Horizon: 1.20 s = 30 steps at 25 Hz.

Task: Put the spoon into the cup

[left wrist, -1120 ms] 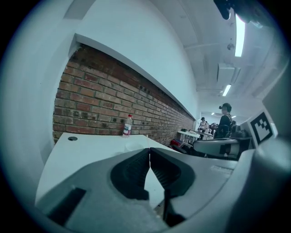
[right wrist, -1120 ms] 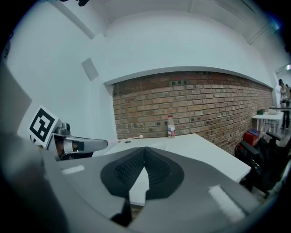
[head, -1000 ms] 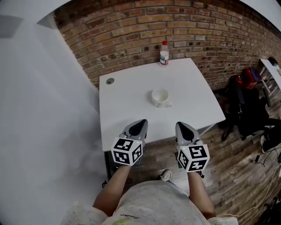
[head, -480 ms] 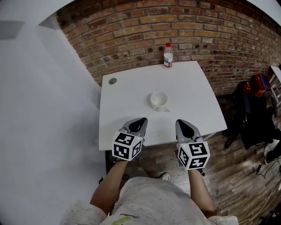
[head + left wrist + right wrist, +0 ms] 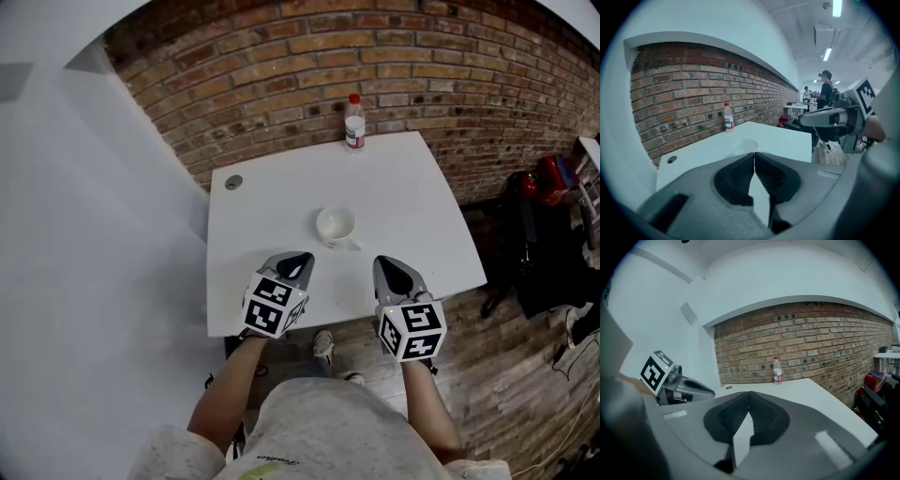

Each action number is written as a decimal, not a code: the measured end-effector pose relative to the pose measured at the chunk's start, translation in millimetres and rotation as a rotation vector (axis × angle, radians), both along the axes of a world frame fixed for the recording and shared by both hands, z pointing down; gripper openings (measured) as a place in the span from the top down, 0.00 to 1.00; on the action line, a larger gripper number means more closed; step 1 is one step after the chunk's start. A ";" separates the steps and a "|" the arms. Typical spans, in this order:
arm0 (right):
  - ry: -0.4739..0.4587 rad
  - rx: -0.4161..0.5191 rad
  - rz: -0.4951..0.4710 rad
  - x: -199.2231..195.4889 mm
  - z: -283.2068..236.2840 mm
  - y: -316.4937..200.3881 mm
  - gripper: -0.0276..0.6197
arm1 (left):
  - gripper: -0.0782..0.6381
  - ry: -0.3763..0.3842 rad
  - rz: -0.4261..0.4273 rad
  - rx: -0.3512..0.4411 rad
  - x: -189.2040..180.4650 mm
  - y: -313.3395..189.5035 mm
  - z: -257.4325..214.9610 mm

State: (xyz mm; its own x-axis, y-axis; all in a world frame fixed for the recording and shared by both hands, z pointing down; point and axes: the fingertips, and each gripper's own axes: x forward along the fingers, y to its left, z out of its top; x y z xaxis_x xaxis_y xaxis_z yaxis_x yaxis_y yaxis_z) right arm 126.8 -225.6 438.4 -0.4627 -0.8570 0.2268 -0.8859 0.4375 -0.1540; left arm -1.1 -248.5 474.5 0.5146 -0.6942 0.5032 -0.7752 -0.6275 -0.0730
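Note:
A white cup (image 5: 336, 225) stands near the middle of the white table (image 5: 412, 202). A small pale piece sticks out at the cup's right; it is too small to tell whether it is a handle or a spoon. No spoon shows plainly in any view. My left gripper (image 5: 298, 259) hovers over the table's near part, just left of and nearer than the cup, with its jaws closed together and nothing between them. My right gripper (image 5: 388, 265) hangs level with it to the right, also shut and empty. In the left gripper view the cup (image 5: 745, 146) lies just beyond the left gripper (image 5: 753, 154).
A clear plastic bottle (image 5: 353, 122) with a red cap stands at the table's far edge against the brick wall (image 5: 450, 66). A round grommet (image 5: 233, 182) sits at the far left corner. Dark bags and a red thing (image 5: 548, 225) lie on the wooden floor at the right.
Both grippers have come forward from the table's near edge to over its near part, closer to the cup. Their jaws stayed shut.

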 end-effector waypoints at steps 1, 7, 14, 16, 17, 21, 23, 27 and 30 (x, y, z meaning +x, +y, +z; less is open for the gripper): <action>0.002 -0.001 0.002 -1.2 -0.1 -5.6 0.94 | 0.88 -0.015 0.014 -0.007 0.1 -5.5 2.7; 0.017 -0.011 0.011 -12.2 3.1 -40.7 0.94 | 0.88 -0.088 0.102 -0.047 0.8 -34.0 14.0; 0.029 -0.024 0.016 -30.9 8.0 -71.4 0.94 | 0.88 -0.191 0.205 -0.019 0.3 -58.7 23.0; 0.030 -0.025 0.022 -33.3 8.9 -77.6 0.94 | 0.88 -0.214 0.230 -0.026 0.5 -62.8 28.1; 0.031 -0.026 0.025 -33.8 9.0 -80.5 0.94 | 0.88 -0.223 0.241 -0.032 0.8 -64.4 30.6; 0.031 -0.031 0.039 -34.3 9.5 -92.3 0.94 | 0.88 -0.234 0.276 -0.061 2.8 -71.5 38.1; 0.033 -0.033 0.046 -33.5 10.2 -96.5 0.94 | 0.88 -0.236 0.286 -0.065 4.2 -75.4 40.0; 0.033 -0.035 0.059 -30.5 11.5 -104.5 0.94 | 0.88 -0.247 0.307 -0.073 7.7 -81.2 44.5; 0.030 -0.037 0.063 -28.5 10.9 -108.4 0.94 | 0.88 -0.251 0.319 -0.083 11.1 -82.9 46.6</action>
